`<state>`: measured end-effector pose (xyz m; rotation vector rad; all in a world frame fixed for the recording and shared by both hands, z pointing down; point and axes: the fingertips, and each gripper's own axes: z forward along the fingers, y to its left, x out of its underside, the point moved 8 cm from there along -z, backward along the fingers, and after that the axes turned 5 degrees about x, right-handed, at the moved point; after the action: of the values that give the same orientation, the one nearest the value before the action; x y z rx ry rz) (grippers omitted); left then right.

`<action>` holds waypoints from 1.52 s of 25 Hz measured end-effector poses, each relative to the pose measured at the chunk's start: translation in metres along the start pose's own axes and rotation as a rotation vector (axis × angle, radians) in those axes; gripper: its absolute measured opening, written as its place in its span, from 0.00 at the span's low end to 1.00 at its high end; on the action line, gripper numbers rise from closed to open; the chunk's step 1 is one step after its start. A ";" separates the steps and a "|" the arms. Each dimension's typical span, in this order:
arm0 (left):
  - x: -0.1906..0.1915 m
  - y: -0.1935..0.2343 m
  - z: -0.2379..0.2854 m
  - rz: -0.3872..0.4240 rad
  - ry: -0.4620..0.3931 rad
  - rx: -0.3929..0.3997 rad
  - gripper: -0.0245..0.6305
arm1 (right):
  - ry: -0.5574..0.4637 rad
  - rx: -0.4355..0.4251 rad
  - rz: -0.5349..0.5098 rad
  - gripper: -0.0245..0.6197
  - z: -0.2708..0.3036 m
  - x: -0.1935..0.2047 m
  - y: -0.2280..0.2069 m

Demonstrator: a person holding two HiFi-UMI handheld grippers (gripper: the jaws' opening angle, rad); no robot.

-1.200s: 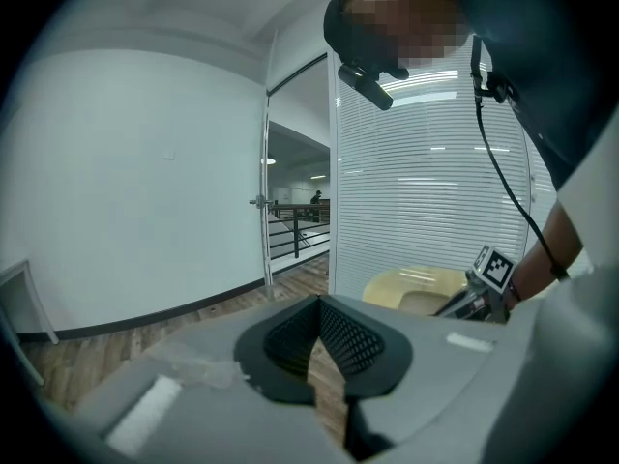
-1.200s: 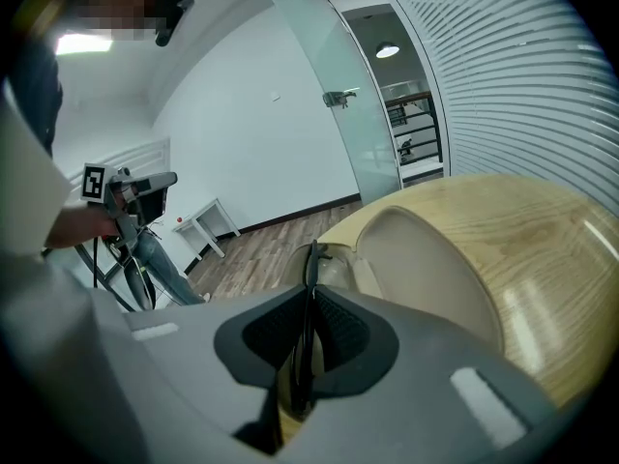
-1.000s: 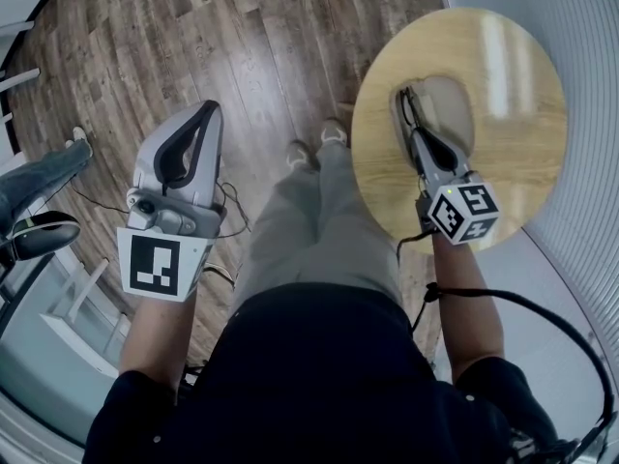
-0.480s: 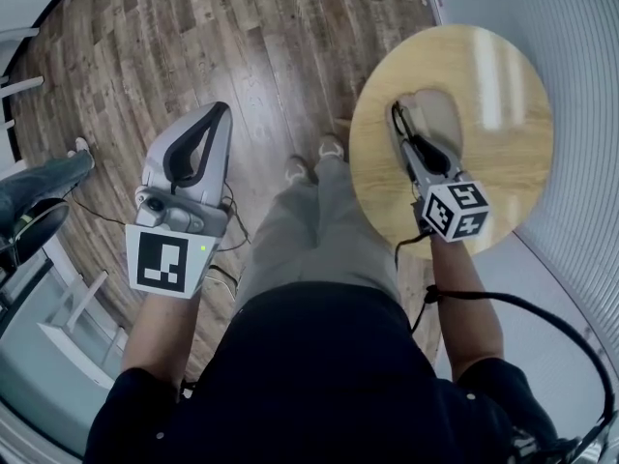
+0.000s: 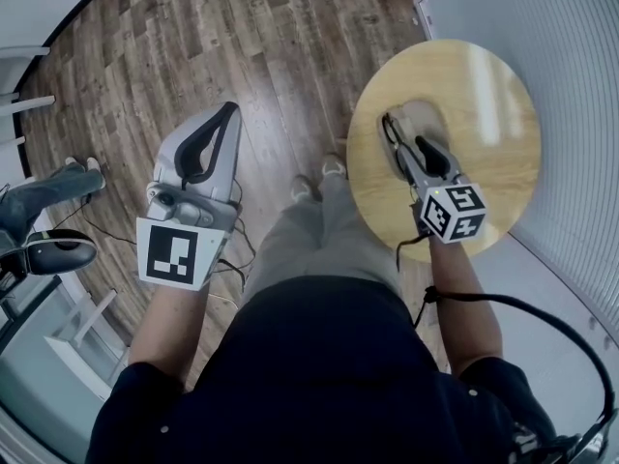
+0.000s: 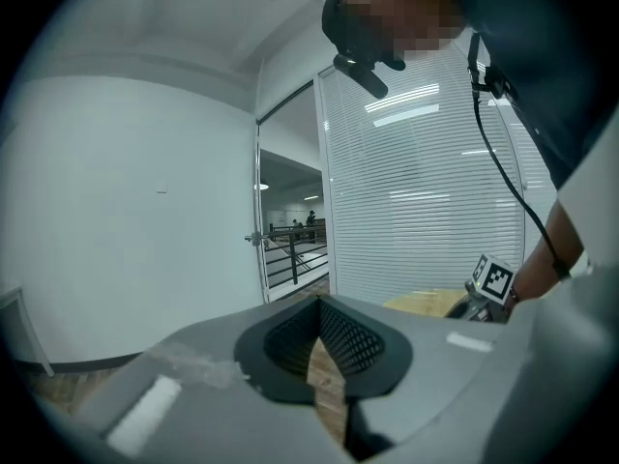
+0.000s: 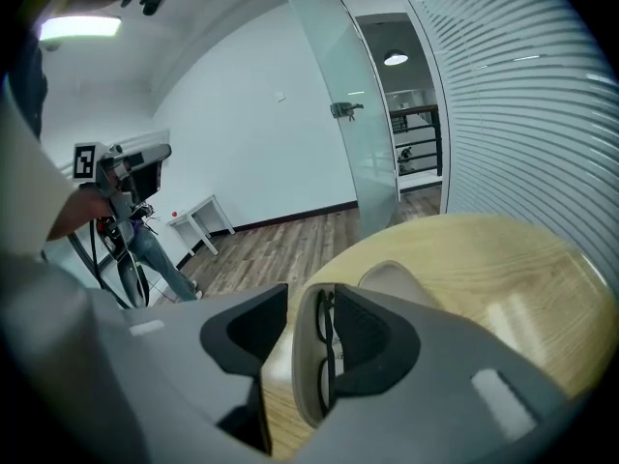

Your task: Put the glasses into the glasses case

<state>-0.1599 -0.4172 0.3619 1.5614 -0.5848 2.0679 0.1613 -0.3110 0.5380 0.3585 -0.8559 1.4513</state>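
A beige glasses case [image 5: 428,120] lies open on the round wooden table [image 5: 495,95]. The black glasses [image 5: 389,136] rest in its near half. My right gripper [image 5: 395,130] hovers over that half, its jaws opening on either side of it. In the right gripper view the glasses [image 7: 324,351] sit in the case shell between the spread jaws of my right gripper [image 7: 311,298], the pads not pressing, and the lid [image 7: 392,280] lies beyond. My left gripper [image 5: 229,111] hangs over the floor left of the table, shut and empty; in its own view my left gripper [image 6: 319,307] has its tips touching.
A glass wall with blinds [image 5: 580,114] runs close behind the table. The person's legs and shoes [image 5: 319,167] stand between the grippers on the plank floor [image 5: 242,37]. Another person's jeans leg [image 5: 39,189] and a dark object [image 5: 58,253] are at far left.
The right gripper's jaws have spread apart over the case and lifted slightly. The left gripper has risen, staying shut. The table sits a little higher in the head view.
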 end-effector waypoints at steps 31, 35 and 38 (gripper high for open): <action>-0.078 -0.045 -0.103 0.137 -0.216 -0.027 0.04 | -0.532 0.047 -0.143 0.25 -0.181 -0.080 0.063; -0.080 -0.048 -0.116 0.141 -0.220 -0.047 0.04 | -0.552 0.045 -0.138 0.23 -0.195 -0.076 0.064; -0.078 -0.046 -0.126 0.102 -0.231 -0.059 0.04 | -0.571 0.059 -0.139 0.19 -0.201 -0.073 0.063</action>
<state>-0.2092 -0.3151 0.2563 1.7825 -0.8166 1.9351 0.1666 -0.2165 0.3355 0.8865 -1.2150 1.2596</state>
